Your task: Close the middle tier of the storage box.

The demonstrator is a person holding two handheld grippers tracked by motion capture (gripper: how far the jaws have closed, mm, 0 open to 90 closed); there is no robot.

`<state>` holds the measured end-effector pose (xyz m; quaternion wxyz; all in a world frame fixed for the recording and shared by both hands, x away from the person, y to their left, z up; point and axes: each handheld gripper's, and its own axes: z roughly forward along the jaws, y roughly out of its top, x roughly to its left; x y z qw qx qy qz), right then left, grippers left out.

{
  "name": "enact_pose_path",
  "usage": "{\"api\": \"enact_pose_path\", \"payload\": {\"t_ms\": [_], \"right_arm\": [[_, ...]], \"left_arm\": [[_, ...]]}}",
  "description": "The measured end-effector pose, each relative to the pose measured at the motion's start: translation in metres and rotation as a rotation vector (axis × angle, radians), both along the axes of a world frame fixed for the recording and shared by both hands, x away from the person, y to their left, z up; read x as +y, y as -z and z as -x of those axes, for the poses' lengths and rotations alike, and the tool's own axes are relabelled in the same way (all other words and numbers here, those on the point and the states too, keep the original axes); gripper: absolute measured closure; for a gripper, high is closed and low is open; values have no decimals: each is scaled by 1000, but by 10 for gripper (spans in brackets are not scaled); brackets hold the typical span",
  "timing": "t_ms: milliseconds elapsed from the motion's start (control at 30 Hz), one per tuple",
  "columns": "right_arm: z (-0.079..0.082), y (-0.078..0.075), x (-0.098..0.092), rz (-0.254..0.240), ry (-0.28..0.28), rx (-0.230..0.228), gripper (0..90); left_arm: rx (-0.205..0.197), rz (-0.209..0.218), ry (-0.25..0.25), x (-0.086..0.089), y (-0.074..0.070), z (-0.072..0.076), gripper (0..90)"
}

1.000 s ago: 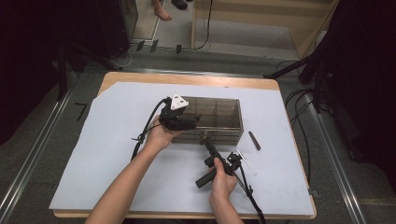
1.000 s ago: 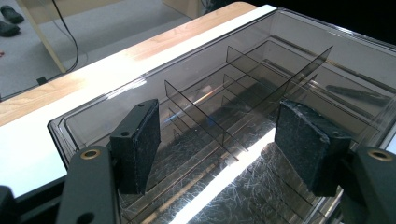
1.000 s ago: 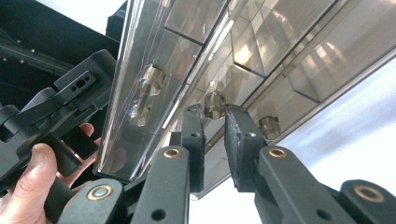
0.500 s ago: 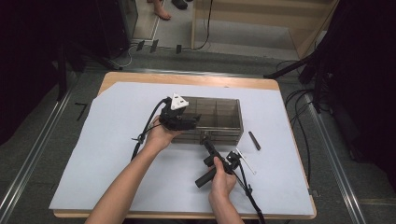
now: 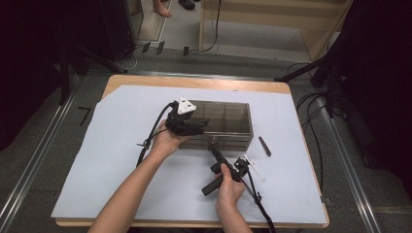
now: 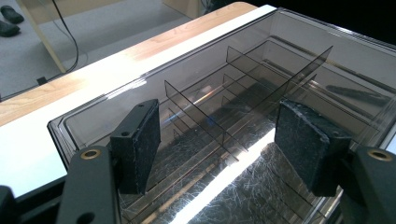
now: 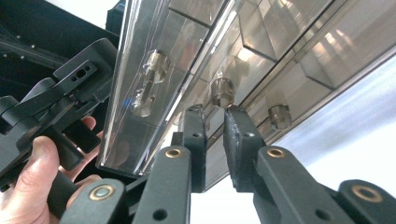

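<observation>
A smoky clear compartment box [image 5: 228, 121] lies in the middle of the white-covered table [image 5: 121, 160]. My left gripper [image 5: 200, 127] rests at the box's left end, jaws wide apart. In the left gripper view it [image 6: 224, 149] has both pads over the lid [image 6: 280, 60], with nothing pinched between them. My right gripper [image 5: 213, 144] points at the middle of the box's front wall. In the right gripper view its jaws [image 7: 214, 112] are nearly together, their tips at the front edge just under a small clear latch knob [image 7: 222, 91]. The other gripper [image 7: 60, 93] and the hand [image 7: 37, 186] on it show at the left.
A short black stick [image 5: 265, 145] lies on the paper right of the box, and a small white strip [image 5: 253, 167] lies near my right hand. Cables trail from both grippers towards the near edge. Bare wood shows along the table's far edge [image 5: 194, 83].
</observation>
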<state>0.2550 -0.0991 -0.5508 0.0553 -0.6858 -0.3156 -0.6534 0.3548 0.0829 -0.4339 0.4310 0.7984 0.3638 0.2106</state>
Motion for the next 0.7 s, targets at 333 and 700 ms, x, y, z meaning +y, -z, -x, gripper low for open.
{"api": "enact_pose_path", "payload": {"t_ms": [333, 700], "right_arm": [[-3, -3, 7, -15, 9, 4, 752], [-4, -4, 11, -26, -8, 27, 799]], "left_arm": [[-1, 0, 0, 0, 0, 0, 328], [-1, -7, 3, 0, 0, 0, 331]]}}
